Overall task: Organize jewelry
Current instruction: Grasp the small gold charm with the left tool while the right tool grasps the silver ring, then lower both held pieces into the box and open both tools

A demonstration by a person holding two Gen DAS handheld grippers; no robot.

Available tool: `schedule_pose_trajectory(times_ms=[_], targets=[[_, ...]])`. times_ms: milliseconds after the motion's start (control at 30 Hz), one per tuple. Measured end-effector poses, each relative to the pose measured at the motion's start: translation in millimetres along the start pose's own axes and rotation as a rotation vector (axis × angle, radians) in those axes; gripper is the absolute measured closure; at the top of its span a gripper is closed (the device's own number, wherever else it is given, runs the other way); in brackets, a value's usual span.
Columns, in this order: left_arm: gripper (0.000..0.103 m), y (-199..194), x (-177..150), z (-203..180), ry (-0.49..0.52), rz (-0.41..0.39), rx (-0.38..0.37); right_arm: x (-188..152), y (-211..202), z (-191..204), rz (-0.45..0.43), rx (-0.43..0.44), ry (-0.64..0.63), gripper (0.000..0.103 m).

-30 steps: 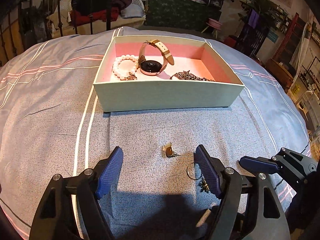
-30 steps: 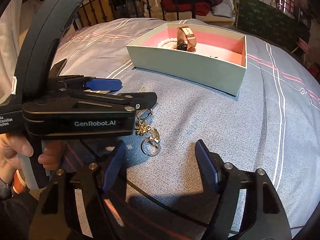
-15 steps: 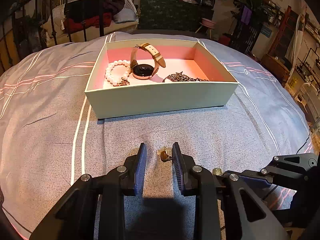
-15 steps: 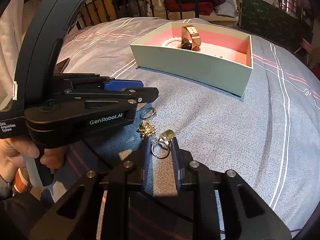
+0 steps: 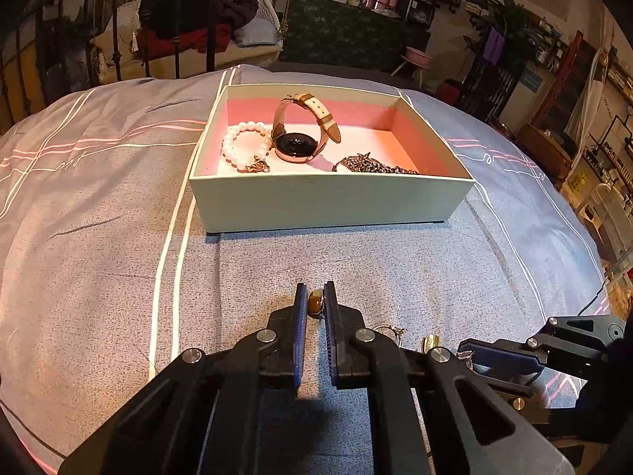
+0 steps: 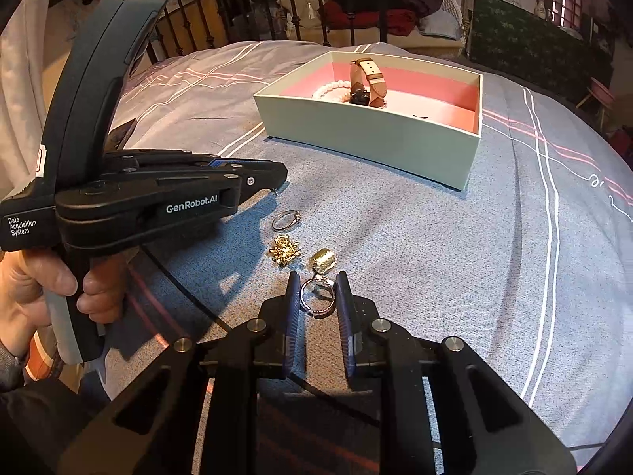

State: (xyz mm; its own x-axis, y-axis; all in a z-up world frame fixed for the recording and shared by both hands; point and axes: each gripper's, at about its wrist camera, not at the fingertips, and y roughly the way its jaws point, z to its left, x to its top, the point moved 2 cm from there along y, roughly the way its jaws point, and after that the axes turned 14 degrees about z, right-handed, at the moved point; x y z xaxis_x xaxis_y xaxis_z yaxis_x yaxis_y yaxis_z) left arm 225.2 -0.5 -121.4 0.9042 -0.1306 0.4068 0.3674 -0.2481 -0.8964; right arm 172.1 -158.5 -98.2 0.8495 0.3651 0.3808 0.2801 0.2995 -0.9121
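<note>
A pale green box point(image 5: 328, 202) with a pink inside sits on the bed and holds a pearl bracelet point(image 5: 241, 150), a watch point(image 5: 296, 146) and a dark chain point(image 5: 376, 166); the box also shows in the right wrist view point(image 6: 372, 134). My left gripper point(image 5: 315, 303) is shut on a small amber-stone ring point(image 5: 315, 303), low over the bedspread. My right gripper point(image 6: 317, 297) is shut on a silver ring point(image 6: 316, 299). Just ahead of it lie a gold nugget piece point(image 6: 322, 260), a gold flower piece point(image 6: 284, 250) and a thin silver ring point(image 6: 285, 220).
The bed has a grey-blue striped cover point(image 5: 99, 237). A black iron bed frame point(image 5: 118, 39) and piled clothes point(image 5: 190, 27) stand behind the box. The left gripper's body point(image 6: 158, 198) fills the left of the right wrist view.
Both grippers went from wide open to shut. The left closed on the amber-stone ring, the right closed on the silver ring. Both views moved a little forward.
</note>
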Motion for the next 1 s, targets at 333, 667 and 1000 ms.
schedule_pose_trajectory(times_ms=[333, 667, 1000], targets=[[0.095, -35, 24, 11, -0.035, -0.080, -0.012, 14, -23, -8, -0.077, -0.015, 0.004, 0.084], [0.095, -69, 66, 0, -0.005, -0.182, 0.000, 68, -67, -20, -0.223, -0.082, -0.034, 0.084], [0.095, -55, 114, -9, -0.008, -0.153, 0.025, 125, -68, -48, -0.256, -0.114, 0.004, 0.084]])
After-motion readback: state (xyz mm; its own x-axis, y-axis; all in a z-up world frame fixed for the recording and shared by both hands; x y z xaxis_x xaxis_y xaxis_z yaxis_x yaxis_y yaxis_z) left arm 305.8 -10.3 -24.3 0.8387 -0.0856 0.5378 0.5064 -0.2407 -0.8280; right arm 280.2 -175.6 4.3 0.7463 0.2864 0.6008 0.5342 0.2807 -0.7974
